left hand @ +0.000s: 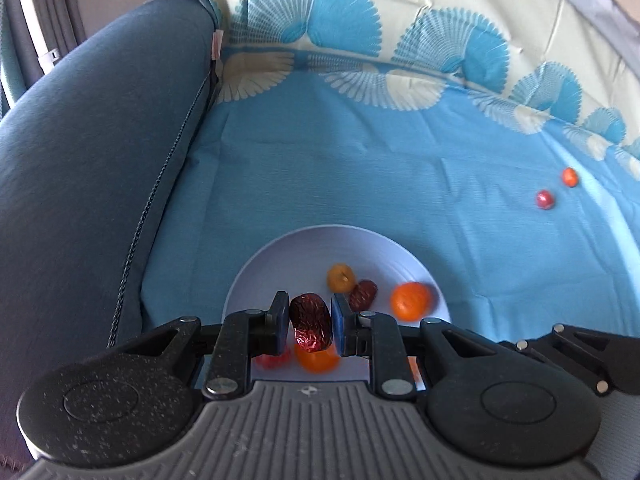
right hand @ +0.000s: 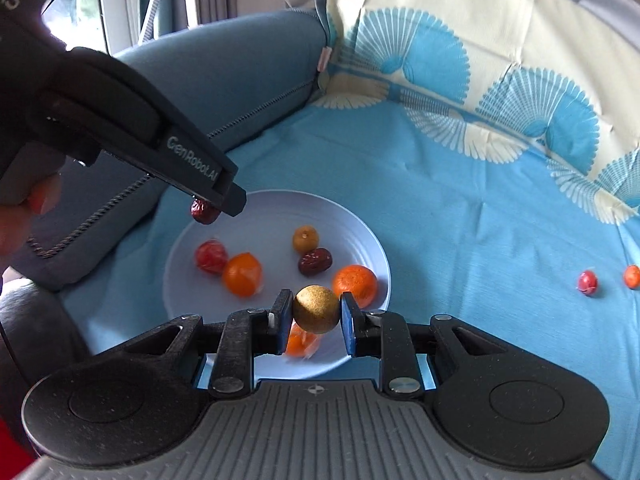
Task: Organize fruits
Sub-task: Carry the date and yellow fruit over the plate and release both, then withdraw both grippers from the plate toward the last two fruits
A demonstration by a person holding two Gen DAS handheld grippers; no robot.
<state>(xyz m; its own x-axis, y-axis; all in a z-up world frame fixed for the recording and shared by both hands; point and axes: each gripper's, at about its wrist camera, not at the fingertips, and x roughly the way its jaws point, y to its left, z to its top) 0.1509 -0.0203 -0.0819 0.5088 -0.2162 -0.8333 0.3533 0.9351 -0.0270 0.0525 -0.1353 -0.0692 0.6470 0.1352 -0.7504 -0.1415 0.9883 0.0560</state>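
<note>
A pale blue plate lies on the blue cloth and holds small oranges, a red date, a tan round fruit and a red wrapped fruit. My left gripper is shut on a wrinkled red date above the plate's near-left side; it also shows in the right wrist view. My right gripper is shut on a tan round fruit above the plate's near edge.
Two small fruits, one red and one orange, lie on the cloth to the right. A grey-blue cushion rises at the left. The patterned cloth covers the back.
</note>
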